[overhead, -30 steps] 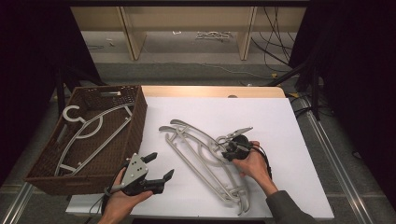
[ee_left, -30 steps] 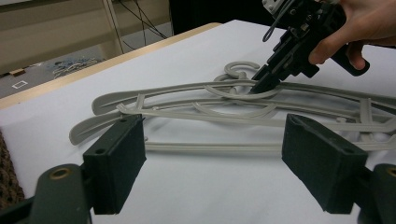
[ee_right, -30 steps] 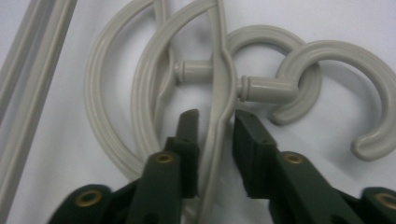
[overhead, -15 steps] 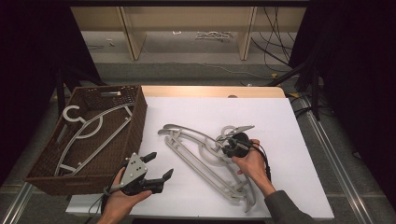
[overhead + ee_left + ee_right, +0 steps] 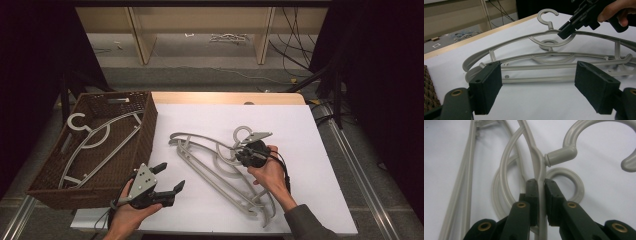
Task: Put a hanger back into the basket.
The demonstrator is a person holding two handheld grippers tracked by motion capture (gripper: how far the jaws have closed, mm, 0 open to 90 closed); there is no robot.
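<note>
Two grey plastic hangers lie stacked on the white table top (image 5: 300, 130). My right gripper (image 5: 239, 154) (image 5: 541, 182) is shut on the upper hanger (image 5: 200, 145) (image 5: 540, 165), just below its hook (image 5: 574, 135), and holds that end a little off the table. The lower hanger (image 5: 240, 200) lies flat, its ring (image 5: 576, 182) showing under the grip. My left gripper (image 5: 171, 176) (image 5: 539, 75) hovers open near the front left, facing the hangers (image 5: 524, 38) with nothing between its pads. In the left gripper view, the right gripper (image 5: 565, 31) pinches the upper hanger's top bar.
A brown wicker basket (image 5: 145, 130) stands at the table's left edge with a third grey hanger (image 5: 100, 135) inside. Beyond the table is a floor with cables (image 5: 300, 45) and wooden shelf legs (image 5: 140, 35).
The right hand has risen slightly, and the hook end of the upper hanger has come up with it. The left hand has stayed put.
</note>
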